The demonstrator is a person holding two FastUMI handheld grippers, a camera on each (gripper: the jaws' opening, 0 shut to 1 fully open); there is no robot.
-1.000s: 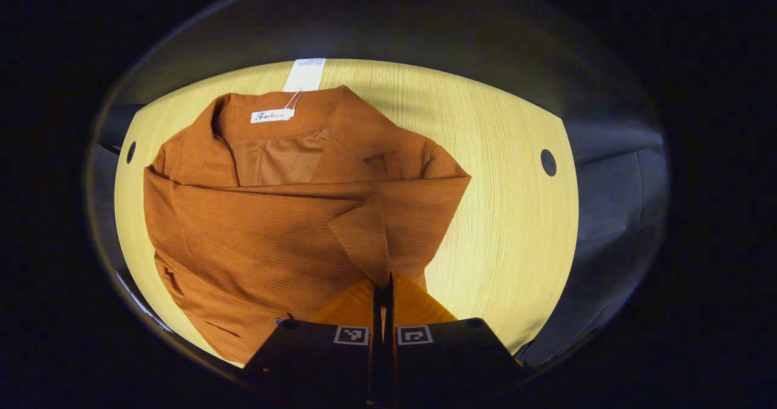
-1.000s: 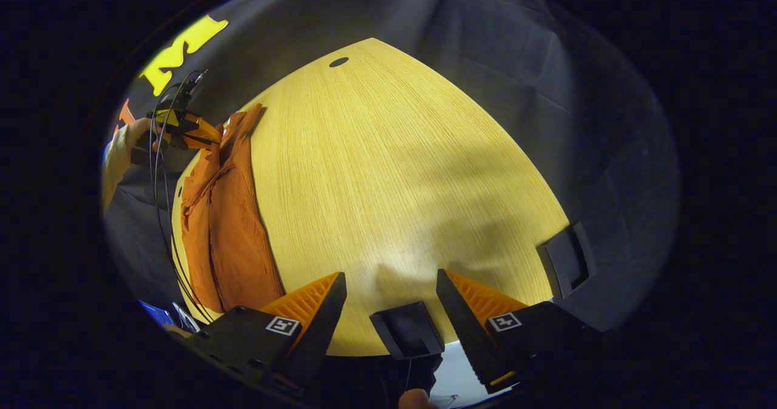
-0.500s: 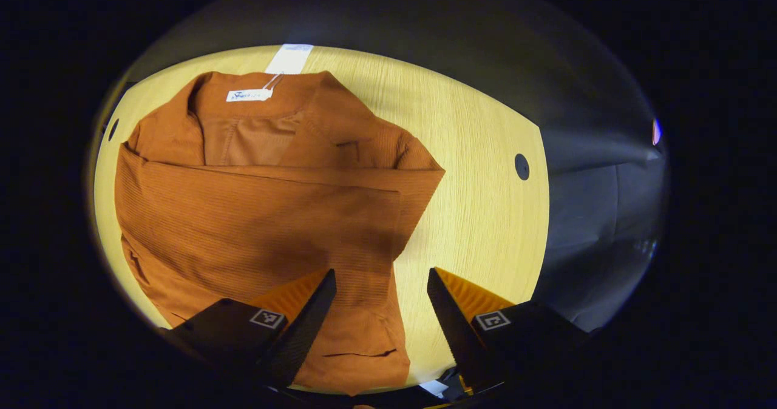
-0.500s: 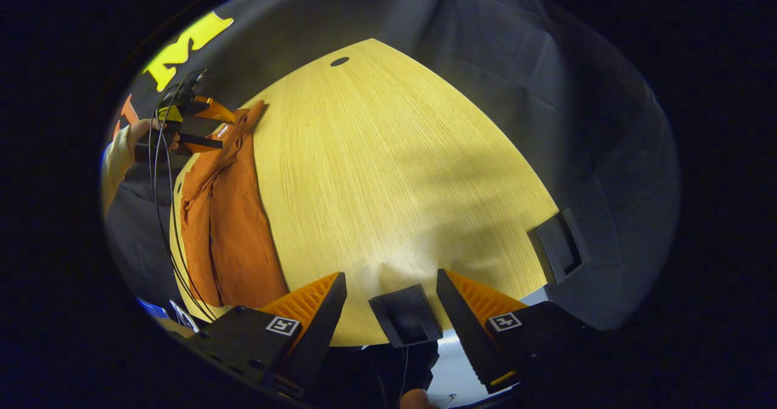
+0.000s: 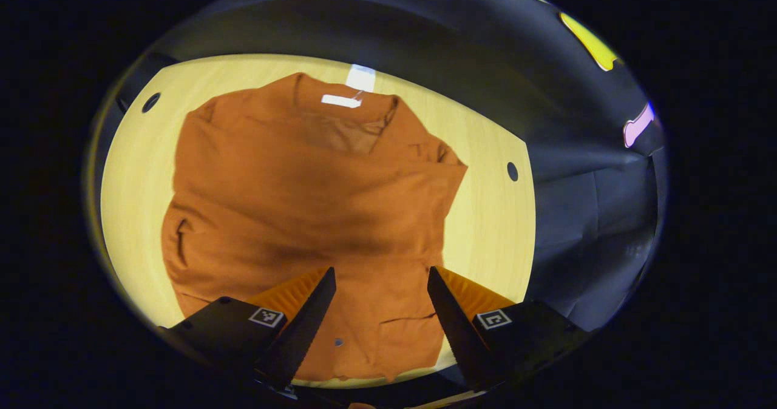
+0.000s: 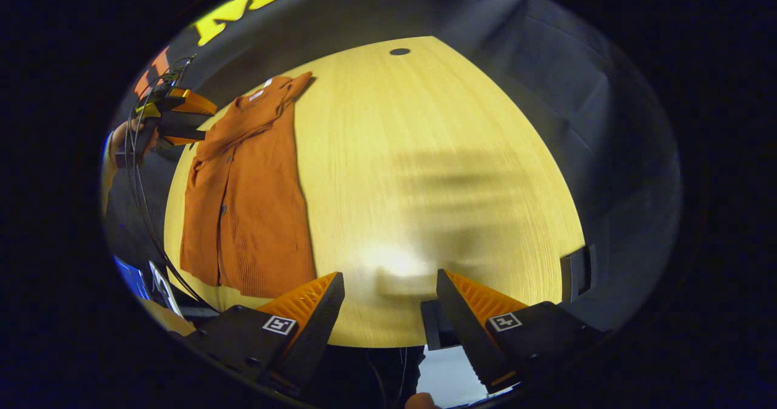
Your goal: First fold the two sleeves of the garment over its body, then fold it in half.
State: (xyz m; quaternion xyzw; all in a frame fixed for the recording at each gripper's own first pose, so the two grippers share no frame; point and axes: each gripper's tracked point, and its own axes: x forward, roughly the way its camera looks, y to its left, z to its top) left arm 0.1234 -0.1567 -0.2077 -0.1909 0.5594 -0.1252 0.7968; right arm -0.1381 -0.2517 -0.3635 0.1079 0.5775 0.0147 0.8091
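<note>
A rust-orange garment [image 5: 315, 202] lies flat on the wooden table [image 5: 485, 227], collar and white tag at the far side, both sleeves folded across its body. My left gripper [image 5: 379, 312] hangs open above the garment's near hem, nothing between its fingers. In the right gripper view the same garment [image 6: 249, 196] lies at the left part of the table [image 6: 437, 172], with the left gripper [image 6: 176, 118] and the hand holding it above its far left edge. My right gripper [image 6: 388, 318] is open over the table's near edge, well right of the garment.
Round cable holes [image 5: 513, 171] sit in the tabletop near its edges. Black cloth walls surround the table. A dark bracket [image 6: 576, 272] clings to the table's right edge in the right gripper view. Black cables [image 6: 142, 215] trail from the left gripper.
The left gripper let go of the sleeve, opened and drew back toward the hem; the sleeve now lies flat on the body. The right gripper shifted slightly, still open.
</note>
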